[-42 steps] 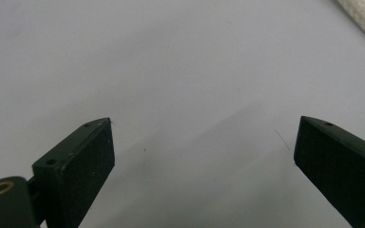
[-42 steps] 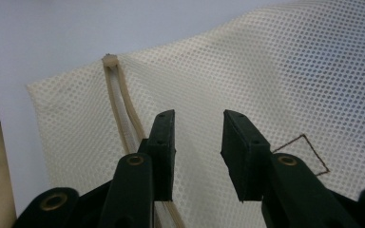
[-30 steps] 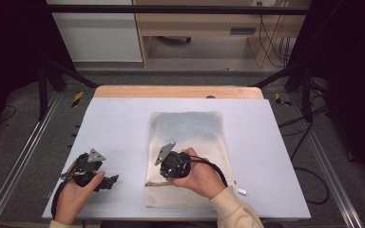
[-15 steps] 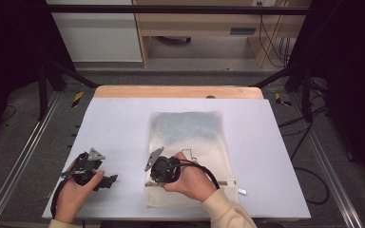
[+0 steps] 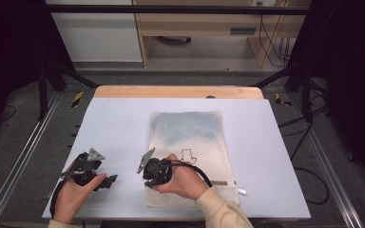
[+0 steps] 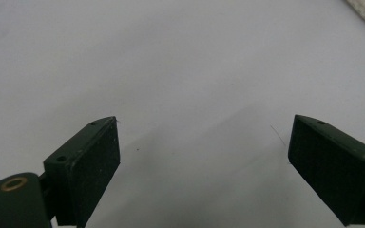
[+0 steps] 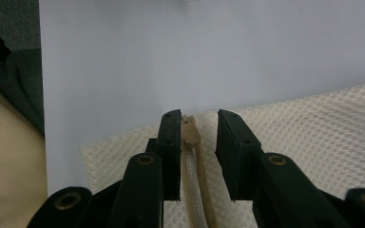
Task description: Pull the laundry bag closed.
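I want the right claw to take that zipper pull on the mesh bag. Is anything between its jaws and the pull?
Nothing visible. The zipper pull lies between the jaws of the right claw, beside the left one, with a gap to the other. Around it is bare mesh bag.

right gripper (image 7: 197, 128) black, flat rectangular pads, brass-ringed screw holes | grey three-cornered plate at 12 | cream sleeve (image 5: 221, 211) at 5

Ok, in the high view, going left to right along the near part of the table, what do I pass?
Left gripper → right gripper at the near left corner of the mesh bag → the bag's zipper pull → bare table.
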`<state>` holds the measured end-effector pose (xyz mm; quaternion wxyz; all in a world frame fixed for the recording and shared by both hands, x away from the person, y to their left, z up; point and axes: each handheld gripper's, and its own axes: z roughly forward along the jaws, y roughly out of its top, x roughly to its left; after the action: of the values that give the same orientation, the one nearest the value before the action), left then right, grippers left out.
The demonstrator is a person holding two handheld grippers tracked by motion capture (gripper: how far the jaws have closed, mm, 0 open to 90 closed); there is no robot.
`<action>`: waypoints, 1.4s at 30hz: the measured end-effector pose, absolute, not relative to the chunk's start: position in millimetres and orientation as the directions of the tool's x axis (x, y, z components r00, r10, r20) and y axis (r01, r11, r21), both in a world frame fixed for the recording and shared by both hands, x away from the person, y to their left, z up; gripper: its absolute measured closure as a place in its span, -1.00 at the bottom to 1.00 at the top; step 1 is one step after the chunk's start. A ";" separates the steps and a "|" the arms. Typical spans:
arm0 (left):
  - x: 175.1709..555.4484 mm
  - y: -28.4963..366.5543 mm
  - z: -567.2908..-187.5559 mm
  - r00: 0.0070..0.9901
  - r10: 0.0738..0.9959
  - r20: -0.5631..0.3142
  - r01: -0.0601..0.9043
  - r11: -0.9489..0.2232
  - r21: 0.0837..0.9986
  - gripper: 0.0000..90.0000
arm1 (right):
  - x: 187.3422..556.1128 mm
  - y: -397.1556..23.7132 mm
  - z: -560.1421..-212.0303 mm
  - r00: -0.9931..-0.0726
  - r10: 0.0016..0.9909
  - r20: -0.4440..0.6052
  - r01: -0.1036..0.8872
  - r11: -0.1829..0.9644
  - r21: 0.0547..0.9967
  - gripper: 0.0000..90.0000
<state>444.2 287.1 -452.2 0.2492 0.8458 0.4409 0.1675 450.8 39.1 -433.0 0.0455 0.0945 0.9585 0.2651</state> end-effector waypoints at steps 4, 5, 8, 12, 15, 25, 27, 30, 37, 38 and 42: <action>442.6 287.8 -449.3 0.546 0.835 0.065 0.659 -0.476 0.583 -0.78 | 451.4 42.9 -437.8 -0.979 0.200 -0.032 0.157 0.850 0.504 0.62; 442.2 287.9 -449.3 0.544 0.837 0.064 0.660 -0.473 0.584 -0.78 | 451.8 43.3 -439.5 -0.980 0.199 -0.028 0.159 0.850 0.502 0.64; 442.2 288.2 -449.5 0.540 0.840 0.055 0.660 -0.463 0.592 -0.76 | 453.4 44.0 -444.2 -0.979 0.201 -0.013 0.169 0.853 0.494 0.67; 441.6 286.9 -448.6 0.535 0.843 0.054 0.654 -0.453 0.606 -0.73 | 454.3 44.6 -444.4 -0.980 0.197 0.000 0.171 0.852 0.494 0.74; 441.2 286.1 -447.9 0.535 0.843 0.047 0.649 -0.447 0.616 -0.73 | 453.9 45.0 -444.9 -0.981 0.195 0.003 0.172 0.853 0.492 0.81; 438.4 282.8 -448.1 0.559 0.829 0.006 0.645 -0.439 0.626 -0.76 | 453.1 43.7 -433.9 -0.985 0.175 0.000 0.150 0.848 0.507 0.81; 437.6 282.1 -448.2 0.566 0.824 0.002 0.639 -0.441 0.630 -0.81 | 453.5 42.7 -429.2 -0.985 0.172 0.000 0.148 0.846 0.513 0.81; 435.6 279.5 -449.7 0.592 0.806 -0.002 0.625 -0.457 0.633 -0.86 | 455.3 40.7 -422.4 -0.986 0.166 -0.004 0.139 0.842 0.521 0.82; 429.5 272.2 -448.9 0.608 0.794 -0.012 0.598 -0.447 0.665 -0.86 | 454.3 39.5 -416.5 -0.986 0.167 -0.012 0.134 0.828 0.544 0.82; 428.0 271.0 -449.7 0.614 0.789 -0.017 0.593 -0.447 0.669 -0.86 | 453.9 39.4 -416.5 -0.987 0.163 -0.015 0.128 0.827 0.547 0.82; 423.3 263.8 -448.4 0.643 0.766 -0.022 0.572 -0.460 0.679 -0.84 | 451.1 41.0 -415.4 -0.986 0.163 -0.022 0.124 0.826 0.549 0.82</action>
<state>423.3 263.8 -448.4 0.3350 0.8421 0.3971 0.1446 451.1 41.0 -415.4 0.0340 0.0750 0.9550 0.2849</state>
